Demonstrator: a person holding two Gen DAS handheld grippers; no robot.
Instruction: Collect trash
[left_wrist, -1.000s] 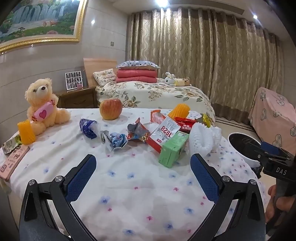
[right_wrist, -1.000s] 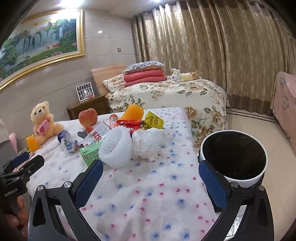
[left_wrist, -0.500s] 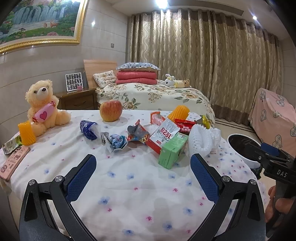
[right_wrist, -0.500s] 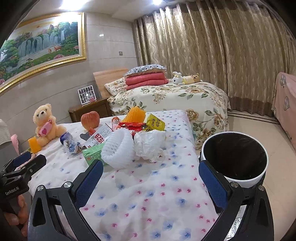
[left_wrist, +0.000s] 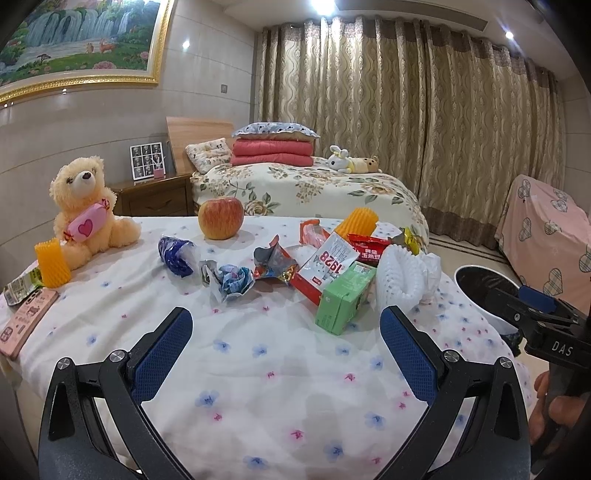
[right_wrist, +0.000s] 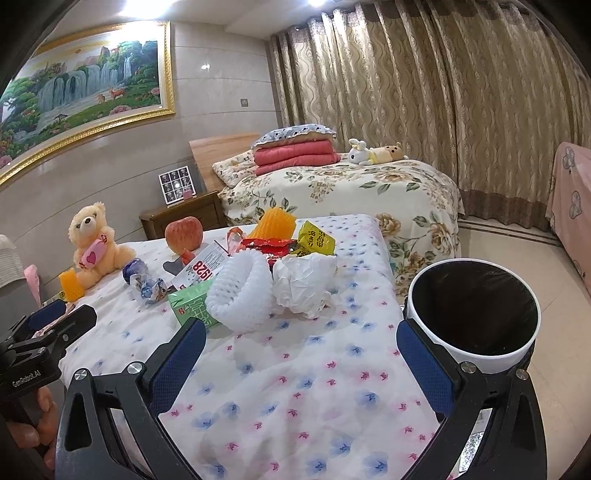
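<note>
**Both grippers poised over the littered bed**

The left gripper (left_wrist: 282, 332) and right gripper (right_wrist: 301, 343) hang level above the flowered sheet (left_wrist: 258, 354), jaws spread wide, holding nothing. The trash pile, including a green carton (left_wrist: 345, 301) and white foam net (right_wrist: 240, 295), lies left of the white bin (right_wrist: 476, 314).

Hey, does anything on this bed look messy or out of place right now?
Yes. Crumpled wrappers, a green carton on its side, white foam netting and wadded tissue lie strewn over the floral sheet; the bin looks empty.
</note>
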